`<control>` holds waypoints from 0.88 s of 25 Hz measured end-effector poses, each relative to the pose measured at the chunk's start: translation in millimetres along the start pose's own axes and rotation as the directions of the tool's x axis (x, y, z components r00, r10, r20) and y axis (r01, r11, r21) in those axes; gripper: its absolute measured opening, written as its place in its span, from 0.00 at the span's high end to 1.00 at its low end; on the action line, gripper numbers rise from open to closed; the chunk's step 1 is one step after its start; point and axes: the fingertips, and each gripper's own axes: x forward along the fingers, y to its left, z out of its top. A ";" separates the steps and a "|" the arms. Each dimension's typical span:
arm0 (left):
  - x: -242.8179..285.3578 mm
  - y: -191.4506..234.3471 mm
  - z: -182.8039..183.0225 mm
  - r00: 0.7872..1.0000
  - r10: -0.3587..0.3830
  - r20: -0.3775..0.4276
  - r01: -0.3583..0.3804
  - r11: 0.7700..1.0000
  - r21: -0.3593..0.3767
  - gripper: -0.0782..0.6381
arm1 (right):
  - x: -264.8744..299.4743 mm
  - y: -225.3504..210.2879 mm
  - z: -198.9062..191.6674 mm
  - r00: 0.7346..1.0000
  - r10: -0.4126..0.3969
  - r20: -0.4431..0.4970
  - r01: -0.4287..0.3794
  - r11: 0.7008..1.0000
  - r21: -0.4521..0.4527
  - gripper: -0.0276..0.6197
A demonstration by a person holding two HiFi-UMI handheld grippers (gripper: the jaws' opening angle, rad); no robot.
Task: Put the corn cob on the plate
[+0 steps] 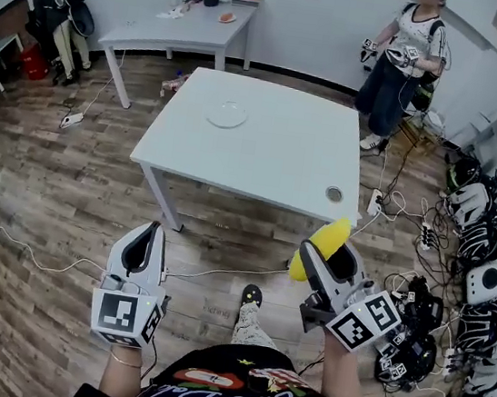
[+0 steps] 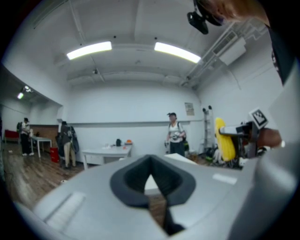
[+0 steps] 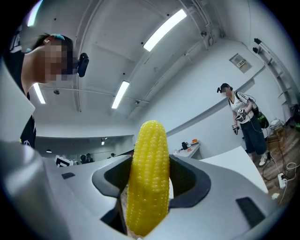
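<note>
A yellow corn cob [image 1: 320, 246] [image 3: 147, 178] stands upright between the jaws of my right gripper [image 1: 327, 259] [image 3: 149, 187], which is shut on it; I hold it near my body, short of the table's near right corner. The corn cob [image 2: 224, 139] also shows at the right of the left gripper view. A clear round plate [image 1: 227, 114] lies toward the far side of the white table [image 1: 254, 162]. My left gripper [image 1: 140, 251] [image 2: 152, 185] is shut with nothing in it, held low to the left over the floor.
A small round lid [image 1: 334, 194] lies near the table's right front corner. A person [image 1: 402, 54] stands beyond its far right corner. A second white table [image 1: 176, 27] with small items is at the back. Helmets [image 1: 481, 272] and cables crowd the floor at right.
</note>
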 end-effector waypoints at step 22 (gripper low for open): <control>247.2 129.7 -19.6 0.959 0.283 0.000 -0.283 0.959 0.026 0.91 | 403.1 -213.0 -88.4 0.887 0.159 -0.433 -0.248 0.956 -0.155 0.56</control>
